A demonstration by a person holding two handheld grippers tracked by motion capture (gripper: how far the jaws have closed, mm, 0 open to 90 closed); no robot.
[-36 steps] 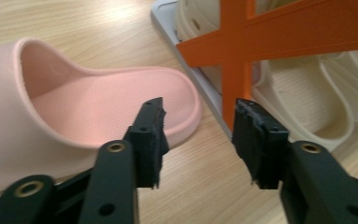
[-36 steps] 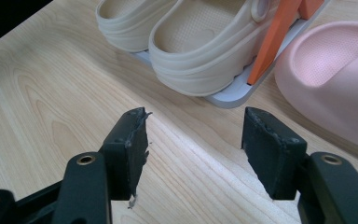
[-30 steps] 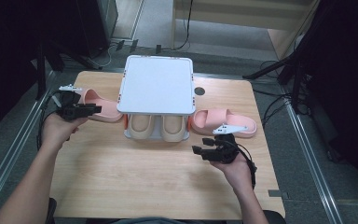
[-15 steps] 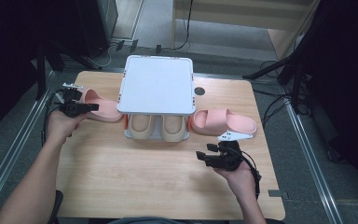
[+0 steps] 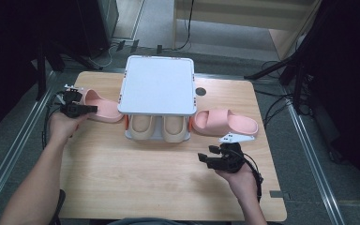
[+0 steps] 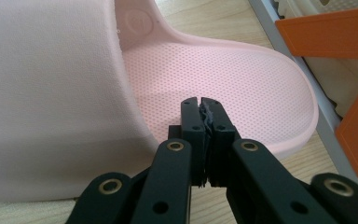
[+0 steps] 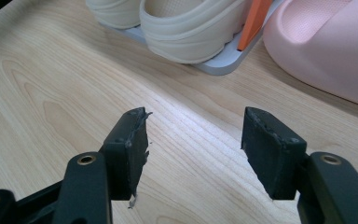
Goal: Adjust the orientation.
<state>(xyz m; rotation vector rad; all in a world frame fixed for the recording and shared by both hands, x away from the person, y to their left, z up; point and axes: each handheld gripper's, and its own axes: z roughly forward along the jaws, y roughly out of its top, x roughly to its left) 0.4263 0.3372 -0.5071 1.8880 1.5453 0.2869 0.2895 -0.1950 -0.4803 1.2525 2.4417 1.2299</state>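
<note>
While right claw gapes empty, left claw seemingly pinches nothing over pink slipper.

White-topped rack with a beige slipper pair under it, orange side panels, wooden table.

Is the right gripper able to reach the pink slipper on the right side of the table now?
Probably yes: the right gripper has open jaws, and bare table lies between it and the pink slipper.
</note>
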